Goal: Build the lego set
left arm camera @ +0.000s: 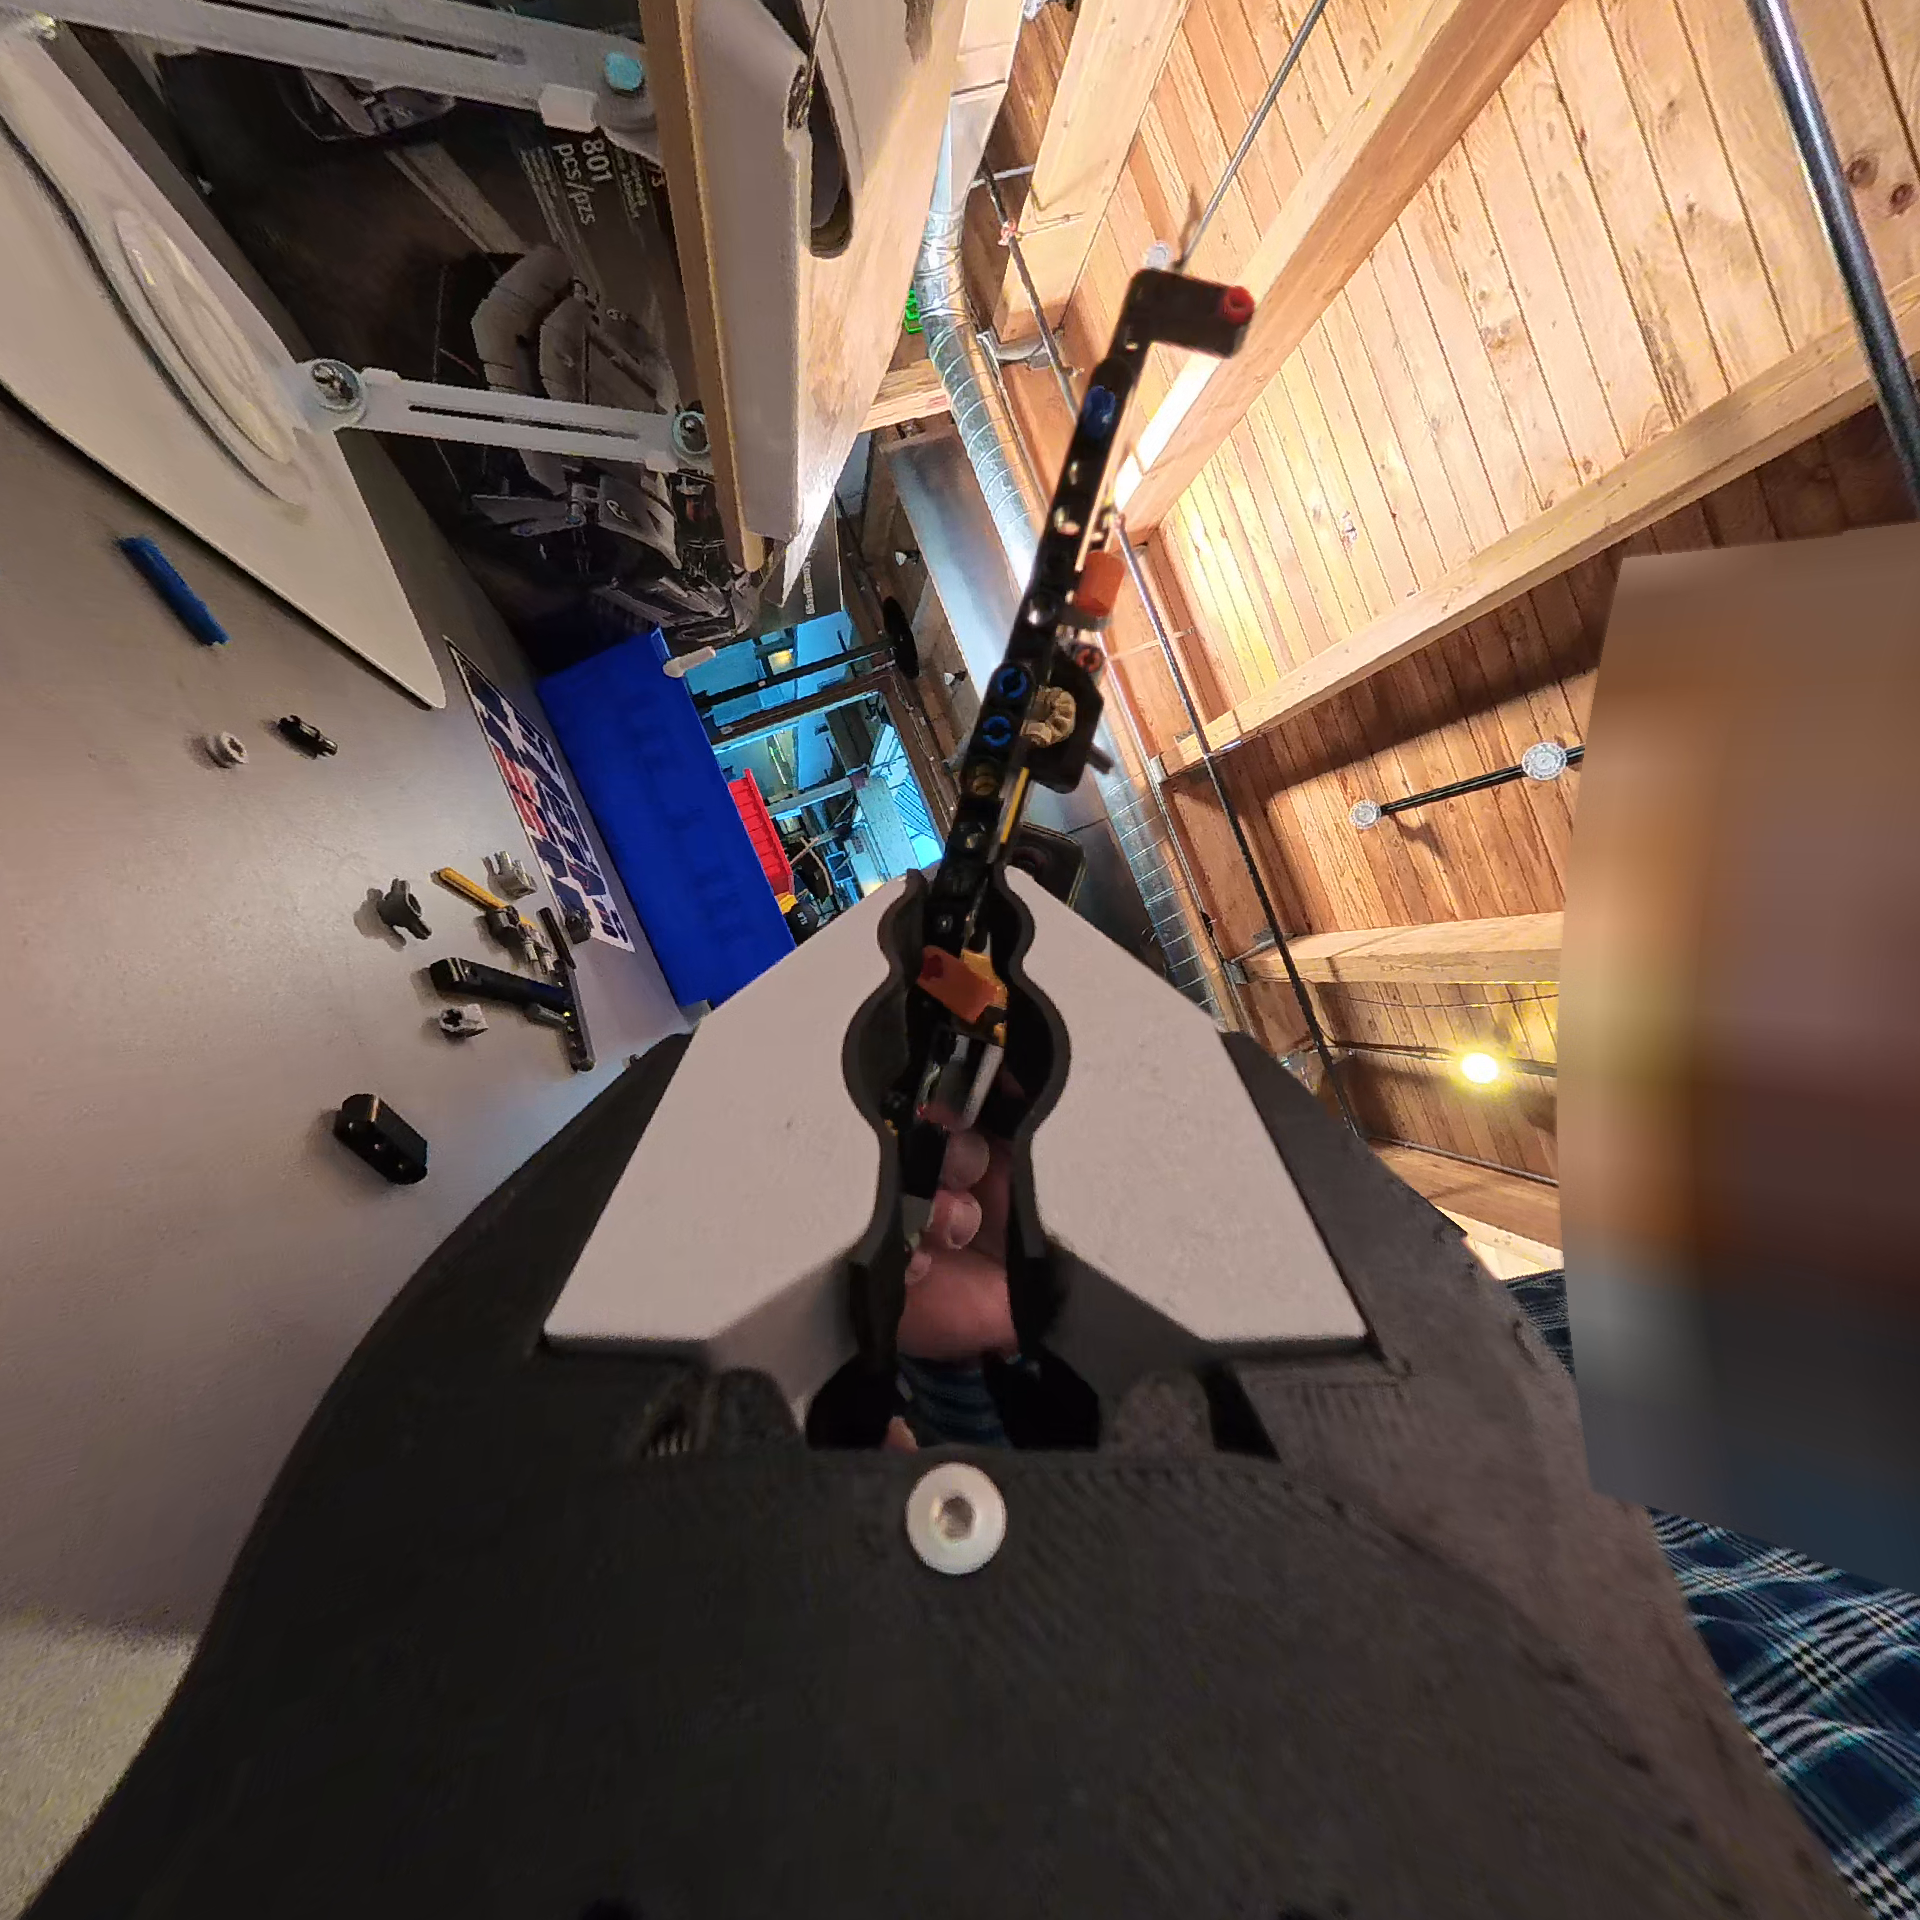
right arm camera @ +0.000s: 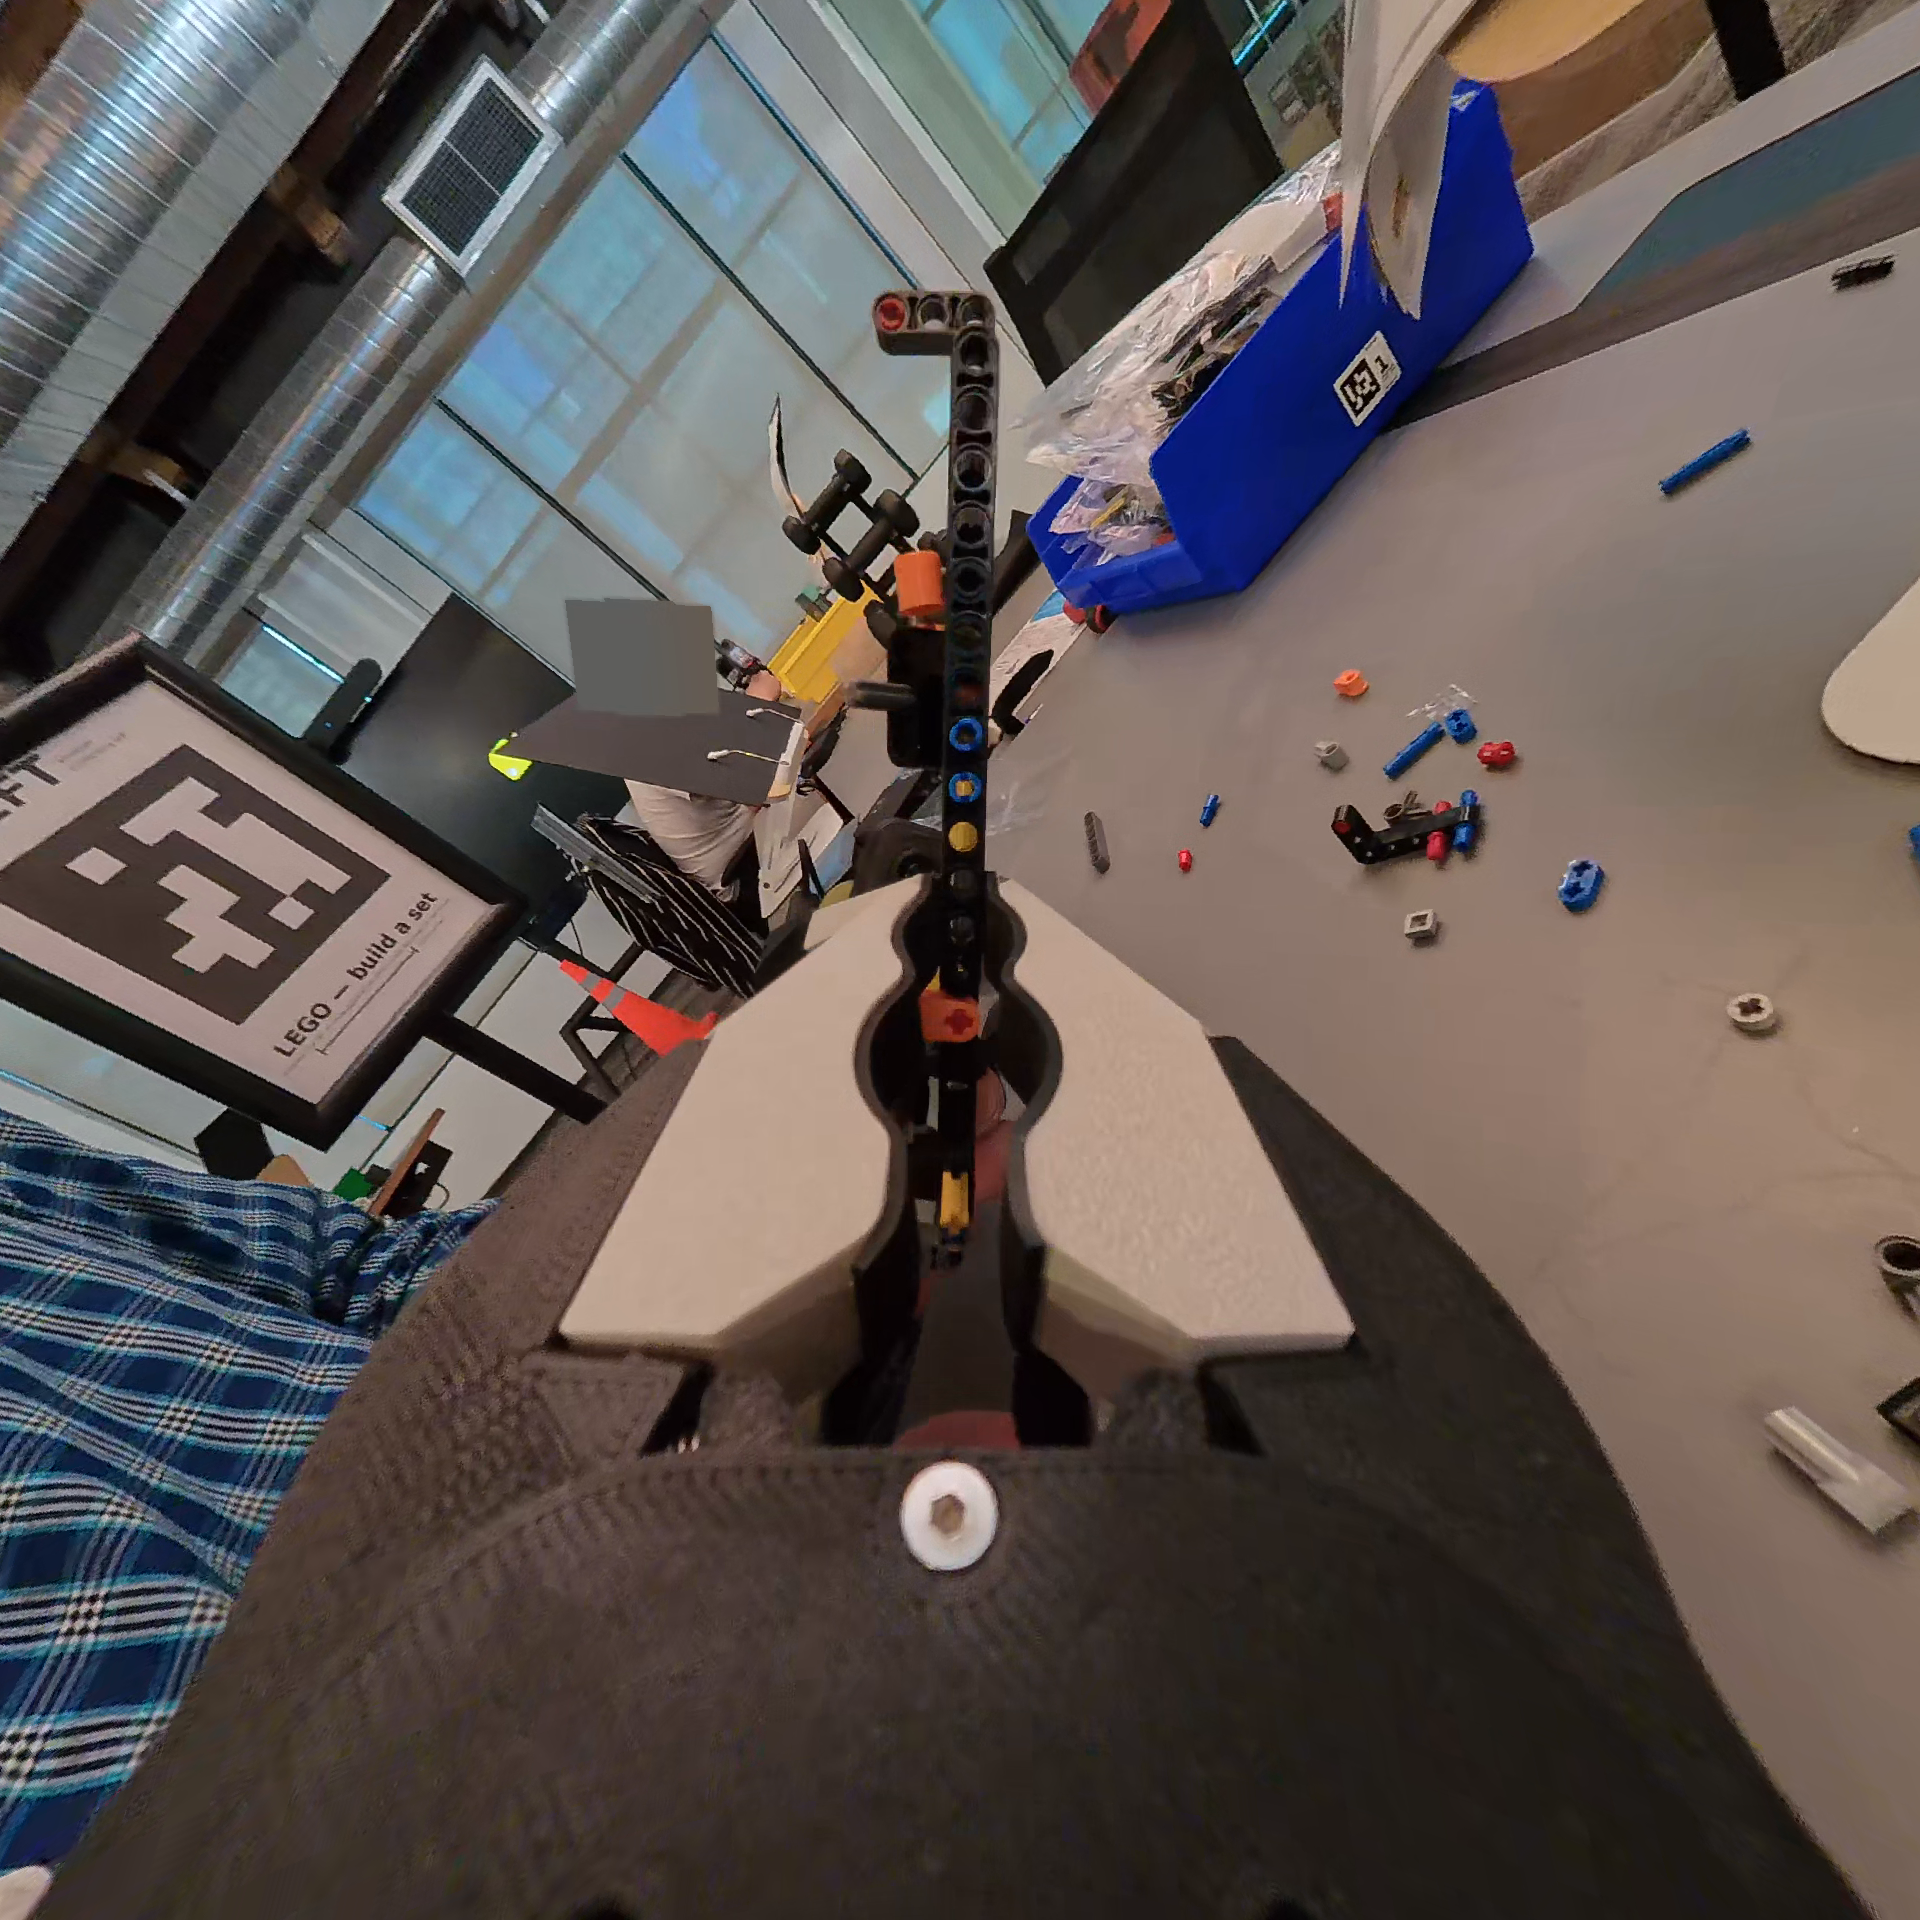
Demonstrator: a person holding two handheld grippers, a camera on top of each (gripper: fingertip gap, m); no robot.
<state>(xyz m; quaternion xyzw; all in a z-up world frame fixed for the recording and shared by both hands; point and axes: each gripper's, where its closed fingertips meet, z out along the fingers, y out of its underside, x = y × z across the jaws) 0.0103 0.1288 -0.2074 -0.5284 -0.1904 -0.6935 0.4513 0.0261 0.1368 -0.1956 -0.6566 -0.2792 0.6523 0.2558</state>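
Both the left gripper (left arm camera: 961, 914) and right gripper (right arm camera: 961, 914) clench the lego beam assembly (right arm camera: 966, 623) between their fingers.

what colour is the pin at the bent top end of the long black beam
Red pin on the black beam; the right wrist view shows it best.

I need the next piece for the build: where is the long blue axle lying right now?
In the right wrist view the long blue axle lies alone on the grey table, upper right, just right of the blue bin.
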